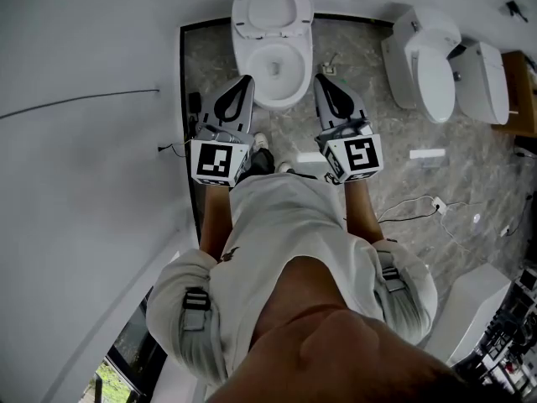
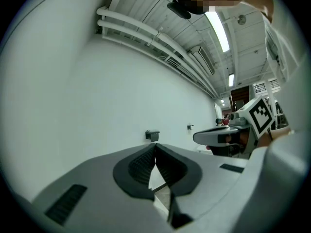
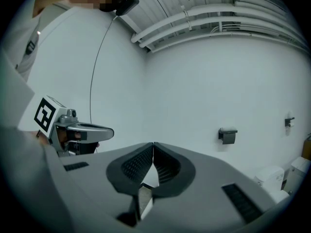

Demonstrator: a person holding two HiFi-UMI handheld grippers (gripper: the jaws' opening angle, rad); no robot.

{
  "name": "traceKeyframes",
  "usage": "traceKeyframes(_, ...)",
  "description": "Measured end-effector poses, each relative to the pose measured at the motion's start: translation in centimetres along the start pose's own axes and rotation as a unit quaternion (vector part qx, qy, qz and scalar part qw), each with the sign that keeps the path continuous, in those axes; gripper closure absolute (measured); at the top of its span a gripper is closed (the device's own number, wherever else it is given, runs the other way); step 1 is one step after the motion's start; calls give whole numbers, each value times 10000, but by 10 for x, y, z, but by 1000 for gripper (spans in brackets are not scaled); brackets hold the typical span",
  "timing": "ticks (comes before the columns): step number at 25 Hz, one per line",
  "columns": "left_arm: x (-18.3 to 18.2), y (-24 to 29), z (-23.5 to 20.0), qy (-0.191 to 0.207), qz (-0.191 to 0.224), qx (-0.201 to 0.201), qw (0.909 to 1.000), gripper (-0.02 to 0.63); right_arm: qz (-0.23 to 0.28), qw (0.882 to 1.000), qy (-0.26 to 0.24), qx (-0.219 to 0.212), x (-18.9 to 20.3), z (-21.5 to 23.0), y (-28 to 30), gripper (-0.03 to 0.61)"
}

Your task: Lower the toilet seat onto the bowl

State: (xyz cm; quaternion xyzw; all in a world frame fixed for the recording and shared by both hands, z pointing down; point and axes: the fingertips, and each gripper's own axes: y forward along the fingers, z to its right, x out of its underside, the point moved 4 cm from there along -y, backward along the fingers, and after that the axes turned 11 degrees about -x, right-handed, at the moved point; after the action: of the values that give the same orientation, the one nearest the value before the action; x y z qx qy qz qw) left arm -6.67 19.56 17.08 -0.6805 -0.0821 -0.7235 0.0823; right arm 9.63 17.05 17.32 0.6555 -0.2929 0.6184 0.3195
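The white oval toilet seat [image 1: 242,8] stands raised, leaning back behind the white ceramic toilet bowl [image 1: 281,99], so the bowl's rim is uncovered and its basin open to view. The bowl sits on a grey marbled floor [image 1: 377,141], close against a white wall [image 1: 84,57] on its left.

Both tools are held level in front of the bowl and point toward it. The grey-and-black left tool [image 1: 245,84] has its tip over the bowl's left edge. The matching right tool [image 1: 322,81] has its tip at the bowl's right edge. Whether either touches the bowl cannot be told from above. In each tool's own view the ribbed black pads meet at the tip, the jaws pressed together with nothing between them.

The person in a white shirt [image 1: 285,225] stands directly before the bowl. Two more white toilets [image 1: 424,70] stand well to the right of the bowl, and a thin white cable [image 1: 411,204] lies on the floor to the bowl's right, nearer the person. On the wall beyond the bowl hangs a small dark holder [image 3: 227,135].
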Motion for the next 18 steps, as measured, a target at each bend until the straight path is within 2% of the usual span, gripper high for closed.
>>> traceKeyframes(7,-8,51,-47,21,-15,187,9998,592,-110,9998,19,158,-10,24,60,558)
traceKeyframes(18,1,90,-108,-164,-60,367,9992,592,-221,9989,3,419,-15,31,126,558)
